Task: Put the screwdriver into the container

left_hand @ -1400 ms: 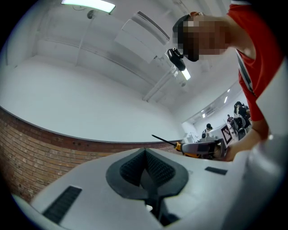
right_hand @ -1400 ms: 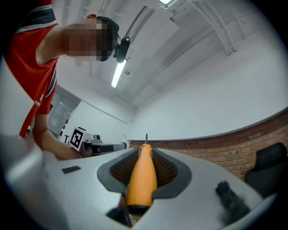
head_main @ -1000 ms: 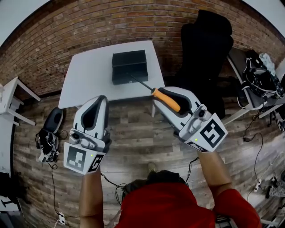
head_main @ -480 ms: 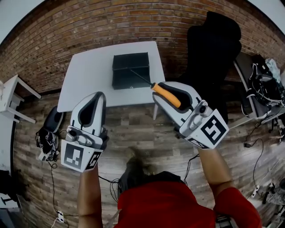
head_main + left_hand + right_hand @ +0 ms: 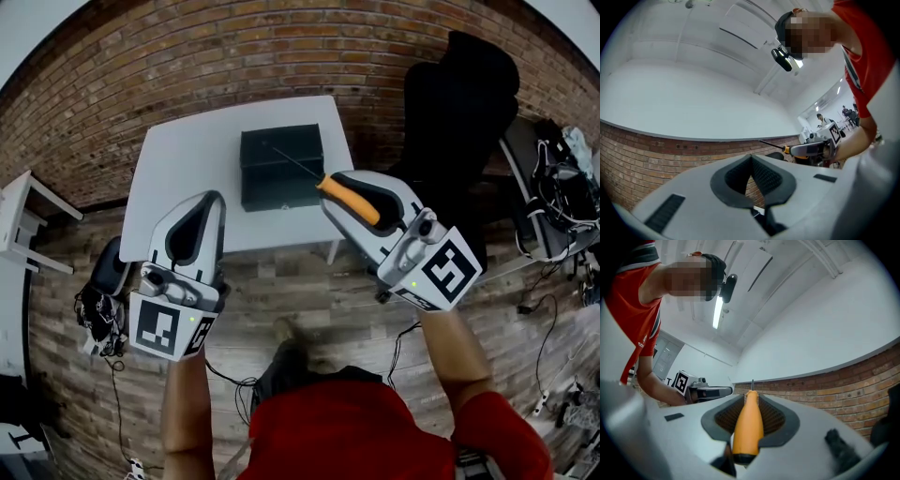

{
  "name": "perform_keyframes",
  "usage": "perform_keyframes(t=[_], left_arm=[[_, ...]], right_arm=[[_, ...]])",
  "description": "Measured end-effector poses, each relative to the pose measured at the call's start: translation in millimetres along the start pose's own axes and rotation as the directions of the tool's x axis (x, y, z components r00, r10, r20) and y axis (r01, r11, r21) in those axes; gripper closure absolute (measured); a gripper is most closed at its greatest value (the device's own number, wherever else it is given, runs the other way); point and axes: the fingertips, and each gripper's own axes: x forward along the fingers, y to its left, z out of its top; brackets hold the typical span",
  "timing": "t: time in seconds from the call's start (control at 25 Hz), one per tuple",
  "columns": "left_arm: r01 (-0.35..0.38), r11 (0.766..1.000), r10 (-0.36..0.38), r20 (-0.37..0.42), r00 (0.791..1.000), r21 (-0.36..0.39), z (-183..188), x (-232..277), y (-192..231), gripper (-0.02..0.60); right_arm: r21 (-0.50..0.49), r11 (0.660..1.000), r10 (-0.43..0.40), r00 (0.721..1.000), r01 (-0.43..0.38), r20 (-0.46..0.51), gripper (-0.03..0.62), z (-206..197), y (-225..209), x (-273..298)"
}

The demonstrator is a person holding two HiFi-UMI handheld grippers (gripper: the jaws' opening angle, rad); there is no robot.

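A brick wall [image 5: 187, 56] closes the room at the far side, and below it the floor [image 5: 300, 281] is of wooden planks. A white table [image 5: 183, 178] stands against the wall, with a black office chair [image 5: 459, 112] just beside its right end. The black container [image 5: 281, 167] sits on the table, a little right of the middle.

The person in a red shirt [image 5: 347, 431] holds both grippers up in front of the table. The left gripper [image 5: 208, 202] has its jaws pressed together and nothing is between them; it hangs over the front edge of the table, apart from the container. The right gripper [image 5: 339, 185] is clenched on the orange handle of the screwdriver [image 5: 354, 203], which lies along the jaws. The thin metal shaft sticks out past the jaw tips and, in the head view, its point lies over the container. On the floor at the left there is a bundle of cables [image 5: 98, 309].
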Motion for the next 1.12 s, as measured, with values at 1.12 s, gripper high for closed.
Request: perform_keyframes(t=[1.12], left_arm=[[0.132, 0.988, -0.135, -0.030, 0.990, -0.084, -144, 86, 131, 0.571]], right_arm=[[-0.063, 0.996, 0.031, 0.923, -0.060, -0.385, 0.488, -167, -72, 126]])
